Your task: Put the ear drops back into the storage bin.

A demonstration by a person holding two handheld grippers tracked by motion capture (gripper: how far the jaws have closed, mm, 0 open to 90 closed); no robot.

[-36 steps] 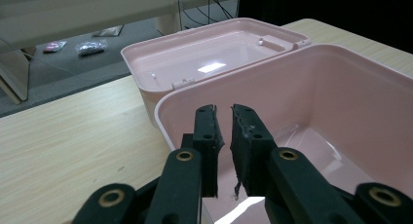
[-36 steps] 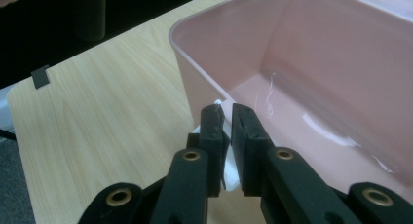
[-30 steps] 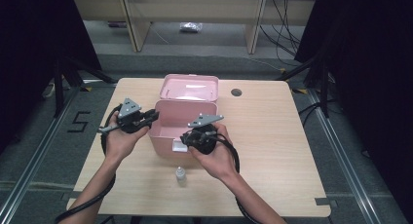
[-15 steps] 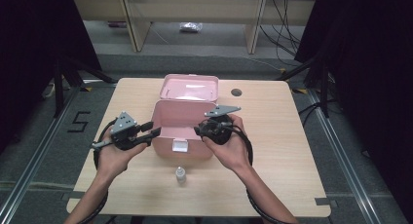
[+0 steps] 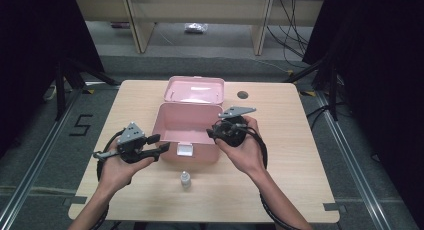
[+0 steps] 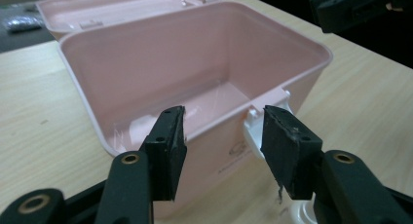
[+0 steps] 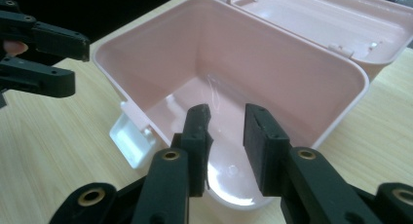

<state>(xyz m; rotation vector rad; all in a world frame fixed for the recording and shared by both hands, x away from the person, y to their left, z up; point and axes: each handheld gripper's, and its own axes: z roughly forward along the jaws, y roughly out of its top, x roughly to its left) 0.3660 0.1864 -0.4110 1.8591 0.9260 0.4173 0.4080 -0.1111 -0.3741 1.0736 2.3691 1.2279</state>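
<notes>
Since the earlier frames both hands have drawn back from the pink box (image 5: 189, 131), the left one toward the near left of the table, the right one to the box's right edge, and the jaws of both grippers have just been opening with nothing between them.

The left gripper (image 5: 159, 144) now stands with its jaws wide apart, empty, just beside the box's front left corner and not touching it. In the left gripper view the box's rim and white latch (image 6: 253, 131) sit just past the jaw tips.

The right gripper (image 5: 212, 132) also has its jaws spread, holding nothing, over the box's right rim.

The box stands open in the middle of the table (image 5: 295, 155), its lid (image 5: 195, 90) folded back flat behind it, the inside bare.

A small bottle (image 5: 185, 179) stands upright near the front edge, between the two forearms.

Bare wood lies open on both sides of the box. A dark round hole (image 5: 243, 95) marks the far right.
</notes>
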